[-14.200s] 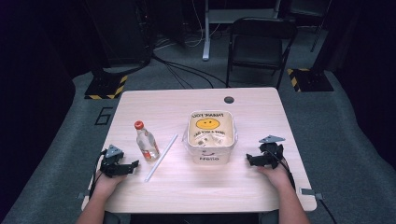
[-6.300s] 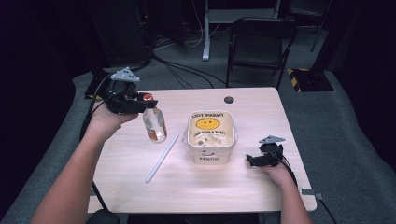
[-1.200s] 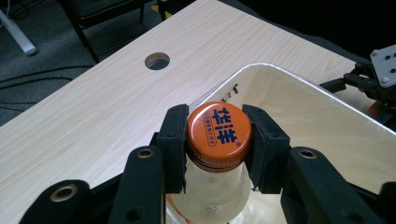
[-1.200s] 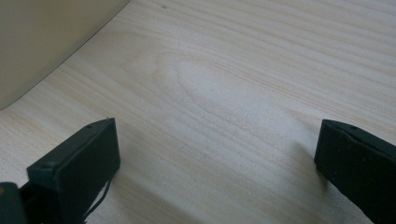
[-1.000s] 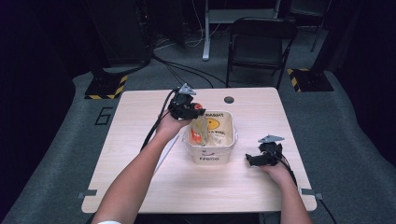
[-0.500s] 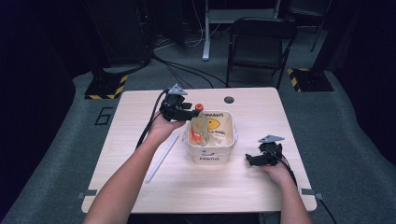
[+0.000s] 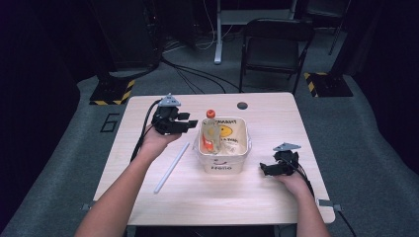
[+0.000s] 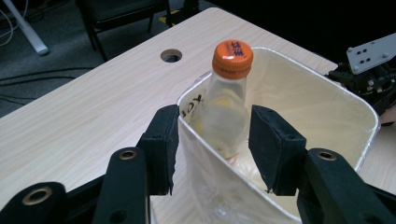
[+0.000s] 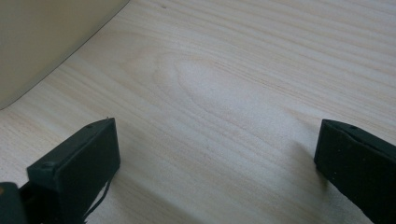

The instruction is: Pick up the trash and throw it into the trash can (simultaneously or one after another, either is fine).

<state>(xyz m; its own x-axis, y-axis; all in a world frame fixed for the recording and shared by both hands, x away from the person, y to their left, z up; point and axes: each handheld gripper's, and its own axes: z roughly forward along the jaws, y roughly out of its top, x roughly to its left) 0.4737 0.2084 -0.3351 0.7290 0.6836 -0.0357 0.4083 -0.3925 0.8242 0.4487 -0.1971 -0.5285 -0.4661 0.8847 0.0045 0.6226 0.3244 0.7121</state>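
Overhead, pale wood table [image 7: 148,197] – grey carpet [image 7: 64,163], probably; dark room.

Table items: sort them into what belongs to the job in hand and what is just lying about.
In the job:
- bottle with the orange cap, standing in the tub
- white tub
- left gripper, open, jaws just released, beside the tub

Lying about:
- white stick on the table
- right gripper, open, resting on the table
- chair behind

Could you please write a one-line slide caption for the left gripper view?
Left gripper, open, faces a clear orange-capped bottle standing in a white tub on the wooden table.
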